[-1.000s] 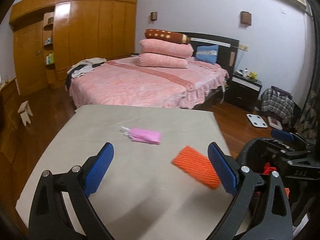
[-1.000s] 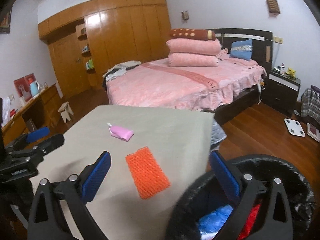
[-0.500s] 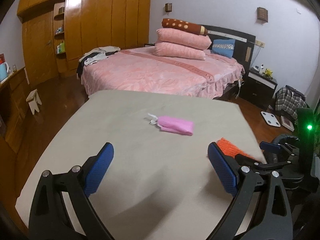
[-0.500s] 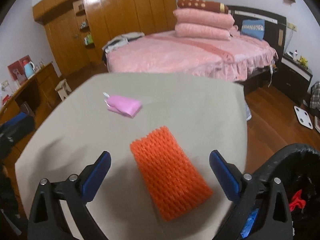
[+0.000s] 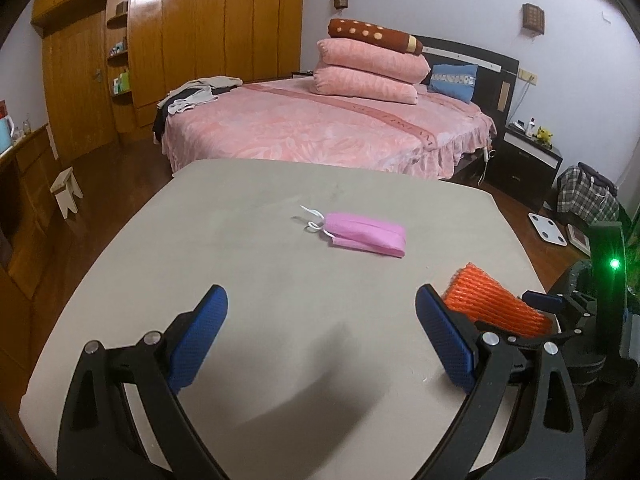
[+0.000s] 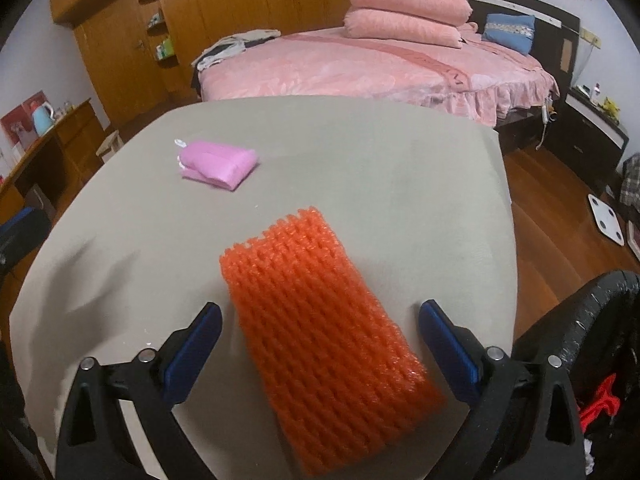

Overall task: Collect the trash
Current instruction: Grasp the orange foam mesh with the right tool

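An orange foam net sleeve [image 6: 328,332] lies flat on the grey table [image 6: 400,168], its near half between the spread blue pads of my right gripper [image 6: 320,348], which is open and not touching it that I can see. A folded pink face mask [image 6: 218,164] rests farther back to the left. In the left wrist view the pink mask [image 5: 366,234] sits mid-table ahead of my open, empty left gripper [image 5: 322,336], and the orange sleeve [image 5: 488,306] shows at the right with the right gripper's finger [image 5: 542,301] beside it.
A black-lined trash bin [image 6: 584,344] holding red scraps stands at the table's right side. Beyond the table are a pink bed [image 5: 320,128], a wooden wardrobe [image 5: 180,40], a small stool [image 5: 66,192] and a dark nightstand [image 5: 528,164].
My right gripper has moved forward from over the bin to straddle the orange sleeve. My left gripper swung left, so the pink mask now sits centred ahead of it.
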A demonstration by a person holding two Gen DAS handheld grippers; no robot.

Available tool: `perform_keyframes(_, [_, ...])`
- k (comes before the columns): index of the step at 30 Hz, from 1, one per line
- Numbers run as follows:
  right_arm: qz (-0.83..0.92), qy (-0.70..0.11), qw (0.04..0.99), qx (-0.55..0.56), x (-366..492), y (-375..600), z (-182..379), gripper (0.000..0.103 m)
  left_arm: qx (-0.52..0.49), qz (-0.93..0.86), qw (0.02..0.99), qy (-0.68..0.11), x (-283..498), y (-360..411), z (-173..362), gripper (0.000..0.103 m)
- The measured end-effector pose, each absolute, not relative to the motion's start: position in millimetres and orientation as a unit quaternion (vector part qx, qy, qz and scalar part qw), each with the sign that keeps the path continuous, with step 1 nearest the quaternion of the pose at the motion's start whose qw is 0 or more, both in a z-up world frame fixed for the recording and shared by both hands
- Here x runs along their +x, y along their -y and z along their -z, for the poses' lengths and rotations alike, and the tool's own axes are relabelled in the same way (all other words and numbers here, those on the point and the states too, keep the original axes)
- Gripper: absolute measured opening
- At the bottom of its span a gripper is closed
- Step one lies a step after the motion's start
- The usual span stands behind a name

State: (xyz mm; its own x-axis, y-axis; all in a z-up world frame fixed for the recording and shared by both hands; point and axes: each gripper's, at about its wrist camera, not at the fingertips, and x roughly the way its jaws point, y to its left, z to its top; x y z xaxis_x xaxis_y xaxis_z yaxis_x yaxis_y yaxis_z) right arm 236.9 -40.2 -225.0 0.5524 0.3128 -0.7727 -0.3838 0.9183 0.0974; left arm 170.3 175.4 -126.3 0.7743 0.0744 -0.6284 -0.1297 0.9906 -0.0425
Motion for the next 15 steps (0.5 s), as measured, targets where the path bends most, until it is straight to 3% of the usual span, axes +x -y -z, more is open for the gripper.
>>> perform_keyframes(5, [-0.202, -0.427, 0.879, -0.057, 231, 35, 225, 0.070, -0.043, -0.052, 0.940, -0.334, 173, -174, 129, 0.092])
perform_keyframes(12, [-0.217, -0.419, 0.881, -0.037, 233, 38, 216, 0.026, -0.046, -0.051, 0.939, -0.336, 177, -174, 131, 0.092])
perform_keyframes(15, [-0.223, -0.423, 0.878, -0.019, 240, 39, 211, 0.021, -0.048, -0.052, 0.940, -0.335, 183, -173, 130, 0.092])
